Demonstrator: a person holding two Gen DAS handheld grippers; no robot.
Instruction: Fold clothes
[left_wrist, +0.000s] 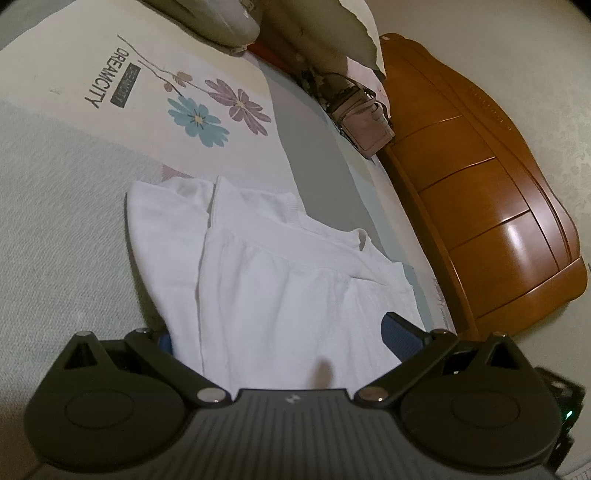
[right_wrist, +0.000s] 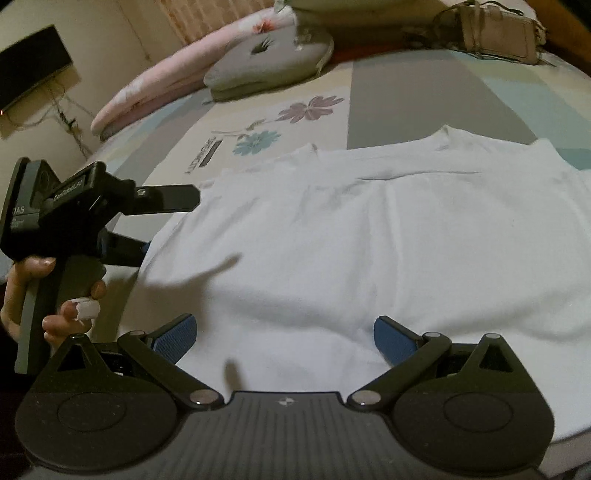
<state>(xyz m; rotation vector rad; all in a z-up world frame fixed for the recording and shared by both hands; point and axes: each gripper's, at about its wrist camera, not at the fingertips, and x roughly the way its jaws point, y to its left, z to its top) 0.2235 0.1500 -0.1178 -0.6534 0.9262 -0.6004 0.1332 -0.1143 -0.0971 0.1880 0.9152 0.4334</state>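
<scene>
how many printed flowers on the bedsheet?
2. Blue flower and purple flower sit side by side on the bedsheet, beyond the white shirt. Others may lie hidden under the shirt.

White shirt (right_wrist: 369, 240): soft matt knit cloth, faintly ribbed at the collar, lightly creased. Bedsheet (left_wrist: 55, 221): matt woven cloth with a fine grainy texture, printed with flat-coloured flowers and lettering. Headboard (left_wrist: 480, 192): varnished orange-brown wood, glossy, catching a bright highlight. Handbag (left_wrist: 365, 129): dull pinkish material, leather-like, with thin straps. Pillow (right_wrist: 266, 62): smooth grey cloth. Left claw (left_wrist: 277, 336) and right claw (right_wrist: 284, 336): matt black plastic, ribbed on the body, small shiny metal pins at the joints. Pads (right_wrist: 175, 338): blue, finely textured, rubbery-looking.
</scene>
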